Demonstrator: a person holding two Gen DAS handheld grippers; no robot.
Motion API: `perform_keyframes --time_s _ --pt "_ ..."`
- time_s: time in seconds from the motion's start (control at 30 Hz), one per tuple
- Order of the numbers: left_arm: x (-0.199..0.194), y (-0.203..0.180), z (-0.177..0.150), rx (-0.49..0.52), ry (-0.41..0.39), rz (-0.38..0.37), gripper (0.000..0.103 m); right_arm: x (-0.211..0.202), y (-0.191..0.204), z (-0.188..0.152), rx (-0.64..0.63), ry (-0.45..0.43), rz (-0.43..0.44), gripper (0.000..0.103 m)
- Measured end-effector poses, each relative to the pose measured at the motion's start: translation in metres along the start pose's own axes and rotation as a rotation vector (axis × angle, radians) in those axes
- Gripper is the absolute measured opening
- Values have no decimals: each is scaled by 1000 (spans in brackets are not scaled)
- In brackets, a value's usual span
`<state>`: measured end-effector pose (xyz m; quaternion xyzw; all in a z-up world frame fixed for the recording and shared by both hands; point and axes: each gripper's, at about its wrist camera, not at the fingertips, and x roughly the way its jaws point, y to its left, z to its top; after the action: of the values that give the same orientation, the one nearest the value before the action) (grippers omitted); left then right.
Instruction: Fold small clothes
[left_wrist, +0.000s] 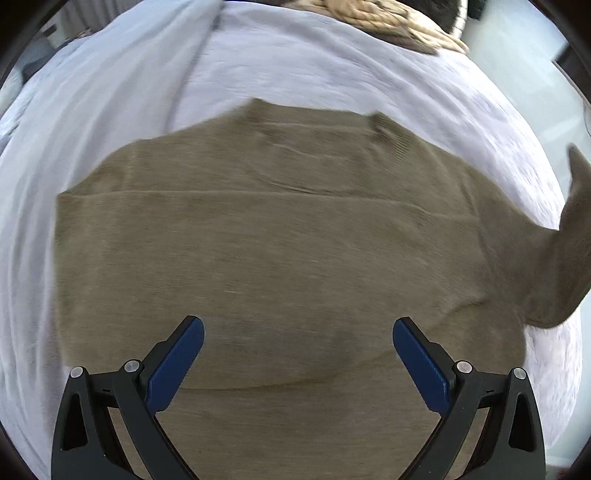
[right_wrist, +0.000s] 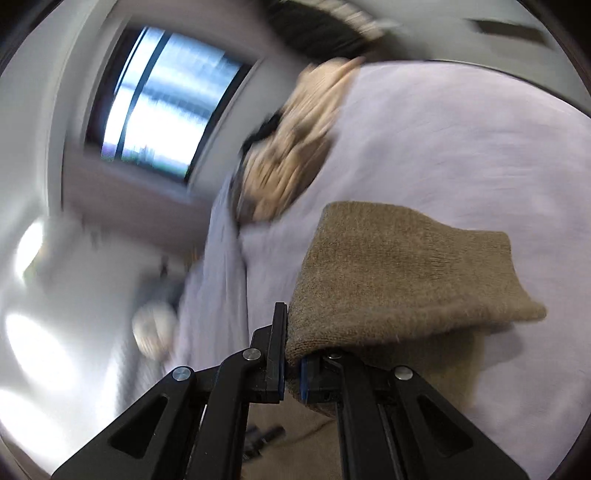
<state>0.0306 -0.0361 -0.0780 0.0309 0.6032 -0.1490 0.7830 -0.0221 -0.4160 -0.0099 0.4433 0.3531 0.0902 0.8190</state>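
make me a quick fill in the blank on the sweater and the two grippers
1. The left gripper hangs over the sweater with its jaws ____.
2. The right gripper is shut on the sweater's ____.
3. The sweater lies on a pale ____.
4. The pads of the left gripper are ____ in colour.

Missing words: open; sleeve; sheet; blue
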Motion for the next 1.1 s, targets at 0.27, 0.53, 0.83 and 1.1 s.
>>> perform_keyframes --time_s 0.27,0.53,0.83,1.1 --pt "-8 48 -16 -110 -20 51 103 152 25 -84 -161 410 -135 6" --pt "-14 84 -32 -179 -30 51 103 131 -11 -91 130 298 -153 51" --pt "-27 117 -33 -237 -70 -58 103 136 -2 -63 165 158 -165 8" --pt "-42 153 -25 -319 -99 -263 103 217 104 -132 -353 462 -145 9"
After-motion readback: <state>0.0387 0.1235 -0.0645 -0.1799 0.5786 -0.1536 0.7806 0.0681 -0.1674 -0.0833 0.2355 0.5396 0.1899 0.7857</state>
